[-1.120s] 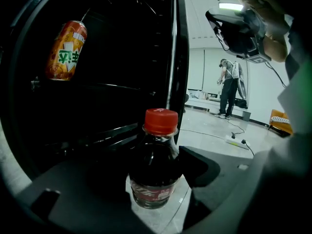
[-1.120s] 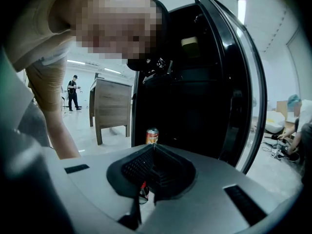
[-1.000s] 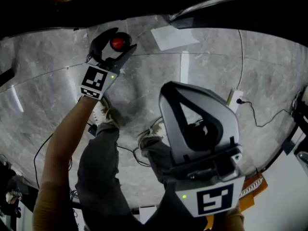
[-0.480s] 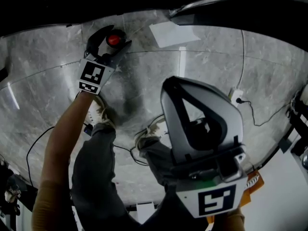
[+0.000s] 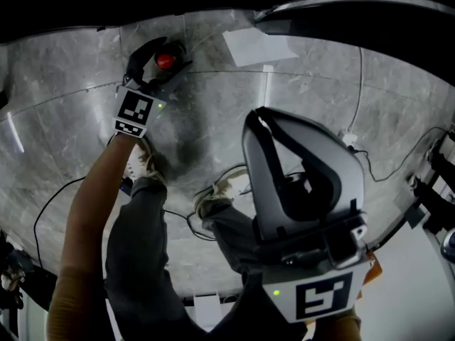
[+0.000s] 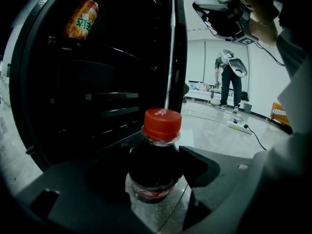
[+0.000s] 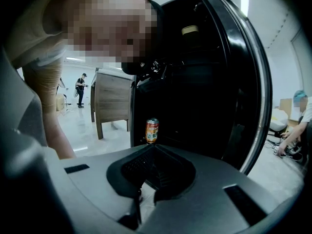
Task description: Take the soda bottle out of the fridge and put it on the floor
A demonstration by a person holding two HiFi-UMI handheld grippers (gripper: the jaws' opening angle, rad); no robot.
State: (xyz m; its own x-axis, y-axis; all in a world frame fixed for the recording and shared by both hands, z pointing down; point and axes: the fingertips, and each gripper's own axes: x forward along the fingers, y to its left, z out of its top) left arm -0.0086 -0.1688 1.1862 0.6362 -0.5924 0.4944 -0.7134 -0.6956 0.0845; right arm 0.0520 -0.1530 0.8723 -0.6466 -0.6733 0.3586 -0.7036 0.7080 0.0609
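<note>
Head view: a dark soda bottle with a red cap (image 5: 165, 60) is being grasped by the left gripper (image 5: 173, 55) low over the grey marble floor (image 5: 71, 119); the right gripper (image 5: 274, 130) is being held nearer the camera.

Left gripper view: both jaws are being pressed against the bottle's sides just outside the open black fridge (image 6: 97, 91). The cap's white script is too small to read. An orange can with green lettering (image 6: 80, 19) is sitting inside.

Right gripper view: the jaws are being held together on nothing.

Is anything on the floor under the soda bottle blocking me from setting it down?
Nothing visible. The left gripper has its tongs shut on the dark plastic soda bottle with a red cap, low over bare grey marble floor; the black fridge stands beside it, not beneath.
</note>
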